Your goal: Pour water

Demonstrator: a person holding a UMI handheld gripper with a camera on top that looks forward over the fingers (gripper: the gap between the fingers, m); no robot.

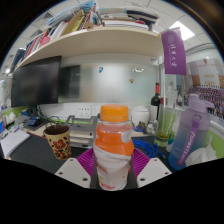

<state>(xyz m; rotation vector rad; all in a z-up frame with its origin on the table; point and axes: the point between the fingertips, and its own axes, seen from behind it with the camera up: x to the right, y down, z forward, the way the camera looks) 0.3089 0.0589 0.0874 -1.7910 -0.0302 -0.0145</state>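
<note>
A clear bottle (113, 150) with an orange cap and orange label stands upright between my gripper's (112, 163) two fingers. Both magenta pads (87, 159) press against its sides, so the gripper is shut on it. The bottle's base is hidden below the fingers. A brown patterned cup (58, 140) stands on the desk ahead and to the left of the fingers. A tall translucent purple bottle (190, 135) stands to the right, beyond the right finger.
A dark monitor (38, 82) stands at the back left. A shelf of books (95, 25) runs overhead. A dark bottle (156, 105) and a pale green cup (166, 122) stand at the back right. Small clutter lines the desk's rear.
</note>
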